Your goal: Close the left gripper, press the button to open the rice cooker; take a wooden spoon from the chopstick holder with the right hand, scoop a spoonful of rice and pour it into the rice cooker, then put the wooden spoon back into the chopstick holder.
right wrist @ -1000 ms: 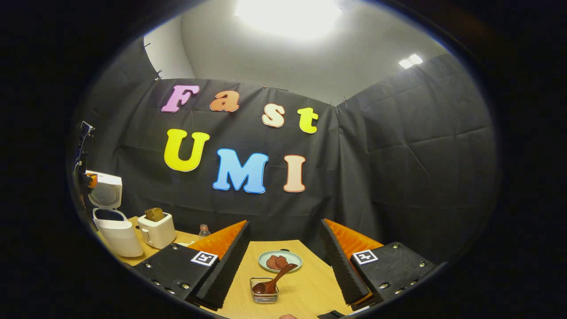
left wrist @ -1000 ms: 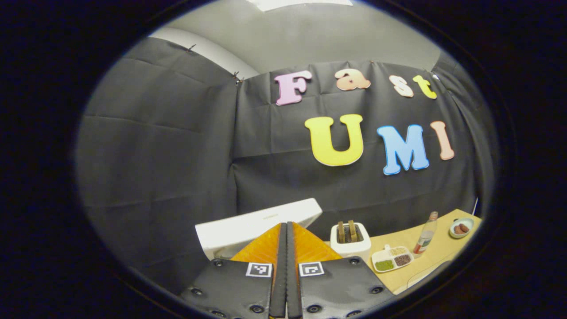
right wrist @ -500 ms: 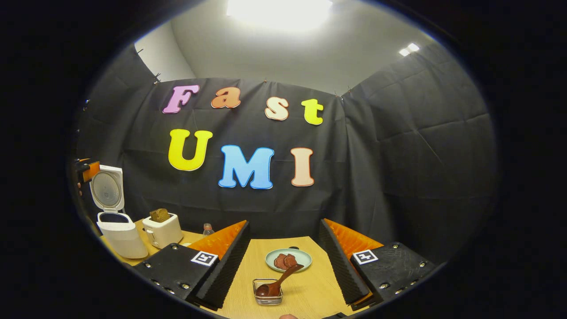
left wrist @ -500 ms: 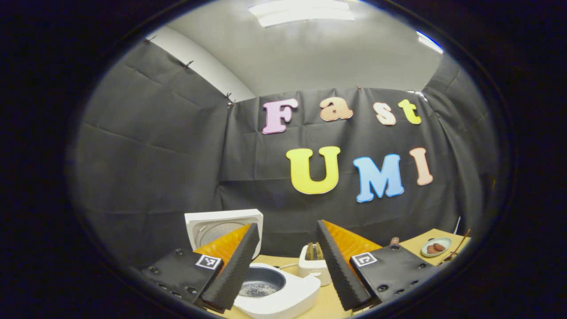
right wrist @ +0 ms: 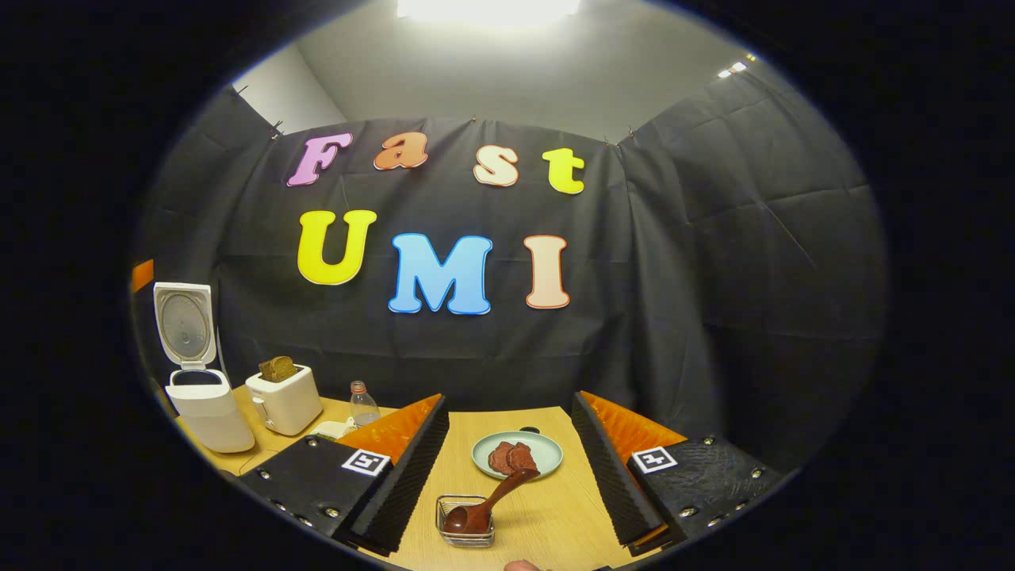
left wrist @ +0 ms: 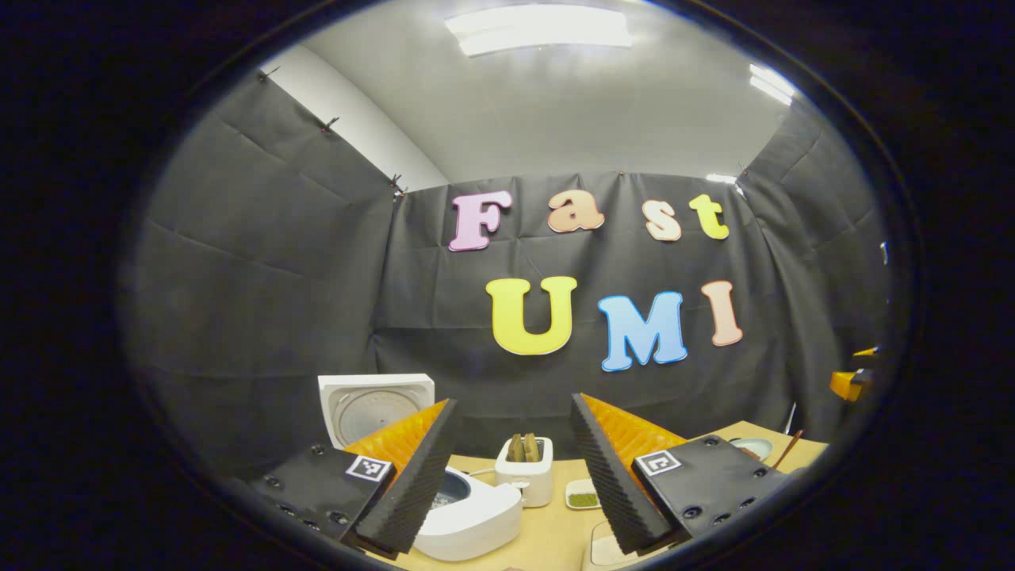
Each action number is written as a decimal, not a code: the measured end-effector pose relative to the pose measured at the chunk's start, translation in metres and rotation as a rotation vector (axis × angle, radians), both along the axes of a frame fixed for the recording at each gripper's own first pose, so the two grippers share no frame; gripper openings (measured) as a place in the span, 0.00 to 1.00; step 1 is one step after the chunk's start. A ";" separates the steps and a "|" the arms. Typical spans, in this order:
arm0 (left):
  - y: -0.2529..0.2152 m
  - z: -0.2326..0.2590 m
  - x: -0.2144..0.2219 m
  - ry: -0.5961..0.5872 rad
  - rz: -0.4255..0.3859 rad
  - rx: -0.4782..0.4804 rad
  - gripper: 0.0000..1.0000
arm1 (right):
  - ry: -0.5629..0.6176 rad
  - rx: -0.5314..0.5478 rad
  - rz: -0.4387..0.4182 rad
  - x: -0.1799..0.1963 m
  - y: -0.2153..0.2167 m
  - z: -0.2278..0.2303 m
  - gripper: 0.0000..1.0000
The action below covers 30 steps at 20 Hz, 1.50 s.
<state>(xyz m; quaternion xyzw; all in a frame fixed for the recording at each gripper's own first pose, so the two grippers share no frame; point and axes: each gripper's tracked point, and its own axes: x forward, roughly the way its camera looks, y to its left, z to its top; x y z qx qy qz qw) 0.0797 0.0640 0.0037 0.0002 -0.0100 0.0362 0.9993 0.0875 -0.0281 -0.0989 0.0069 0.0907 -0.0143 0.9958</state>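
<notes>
The white rice cooker (left wrist: 476, 519) stands with its lid (left wrist: 377, 406) swung up, just beyond my left gripper (left wrist: 513, 400), which is open and holds nothing. In the right gripper view the cooker (right wrist: 208, 408) shows far left, lid (right wrist: 185, 325) upright. A wooden spoon (right wrist: 488, 501) rests bowl-down in a small wire holder (right wrist: 465, 525), its handle leaning up to the right. My right gripper (right wrist: 508, 399) is open above and around it, not touching.
A white toaster (left wrist: 525, 474) with bread stands right of the cooker, with a divided dish (left wrist: 583, 498) of grains beside it. A plate (right wrist: 517, 454) of brown food lies behind the holder. A small bottle (right wrist: 363, 403) stands on the wooden table (right wrist: 563, 507).
My left gripper went from shut to open and drew back from the cooker, whose lid swung fully up. The right gripper edged closer to the spoon holder.
</notes>
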 end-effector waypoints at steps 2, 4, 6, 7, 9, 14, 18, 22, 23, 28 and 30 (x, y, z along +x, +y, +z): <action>-0.002 0.008 -0.008 -0.001 0.006 -0.001 0.96 | 0.026 0.021 0.005 0.008 -0.002 -0.016 0.95; 0.001 0.015 -0.018 -0.007 0.022 0.014 0.96 | 0.074 0.053 0.013 0.018 -0.003 -0.037 0.95; 0.000 0.018 -0.026 -0.001 0.035 0.025 0.96 | 0.130 0.091 0.023 0.025 -0.001 -0.061 0.95; 0.000 0.019 -0.031 0.005 0.042 0.027 0.96 | 0.159 0.116 0.026 0.027 0.000 -0.074 0.95; 0.001 0.017 -0.038 0.012 0.061 0.042 0.96 | 0.209 0.160 0.035 0.031 0.004 -0.097 0.95; 0.000 0.017 -0.047 0.031 0.103 0.065 0.96 | 0.291 0.166 0.041 0.041 0.006 -0.140 0.95; -0.001 0.013 -0.055 0.051 0.133 0.076 0.91 | 0.377 0.176 0.043 0.048 0.006 -0.178 0.95; 0.001 0.006 -0.060 0.077 0.155 0.098 0.91 | 0.453 0.243 0.071 0.049 0.016 -0.207 0.93; 0.001 0.006 -0.061 0.076 0.165 0.101 0.91 | 0.468 0.260 0.065 0.048 0.016 -0.214 0.79; 0.003 0.014 -0.068 0.062 0.201 0.109 0.91 | 0.507 0.346 0.095 0.042 0.027 -0.212 0.61; 0.004 0.013 -0.070 0.063 0.221 0.097 0.91 | 0.508 0.340 0.119 0.052 0.034 -0.228 0.23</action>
